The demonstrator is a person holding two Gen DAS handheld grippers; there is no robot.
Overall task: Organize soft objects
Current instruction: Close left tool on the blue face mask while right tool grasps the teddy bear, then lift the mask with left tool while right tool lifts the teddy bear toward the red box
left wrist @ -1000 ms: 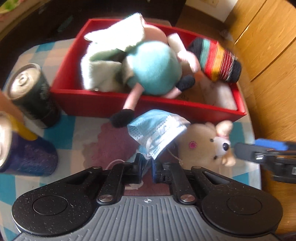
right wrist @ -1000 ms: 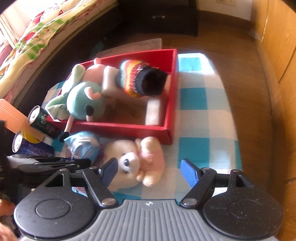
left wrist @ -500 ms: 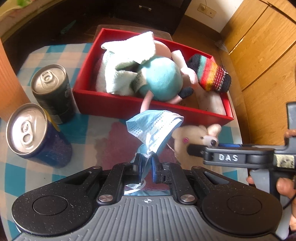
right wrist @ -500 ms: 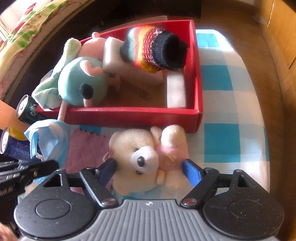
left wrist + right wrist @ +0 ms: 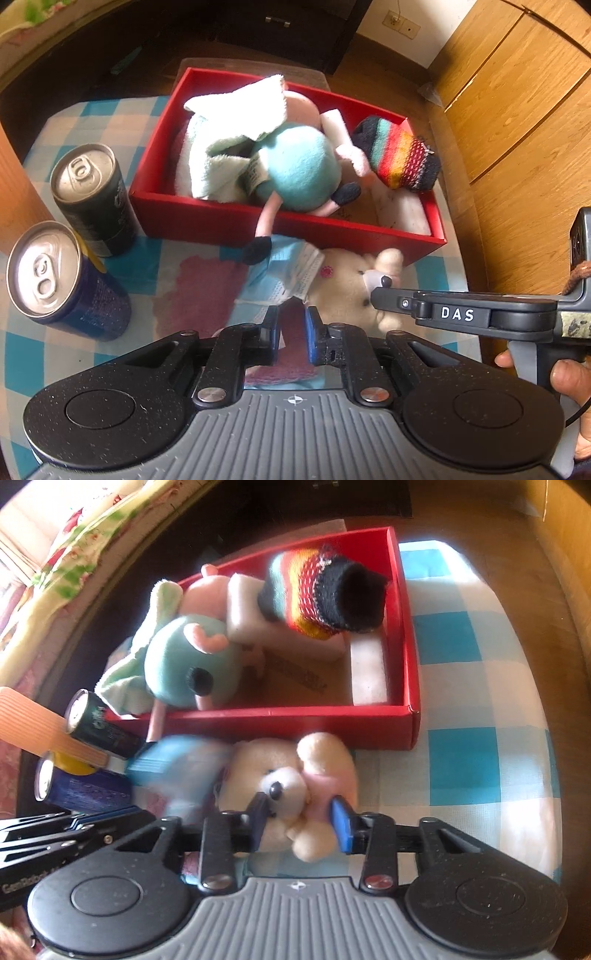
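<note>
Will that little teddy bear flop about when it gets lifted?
Probably somewhat. The teddy bear looks plush and dents where the right gripper's fingers have just closed on it, so its limbs may dangle. It seems light, and its fuzzy surface is unlikely to slip.

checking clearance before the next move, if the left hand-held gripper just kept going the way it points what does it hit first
Most likely the blue face mask just ahead of the left hand-held gripper, with the pink cloth on the table under it. Depth is unclear in this fisheye view.
</note>
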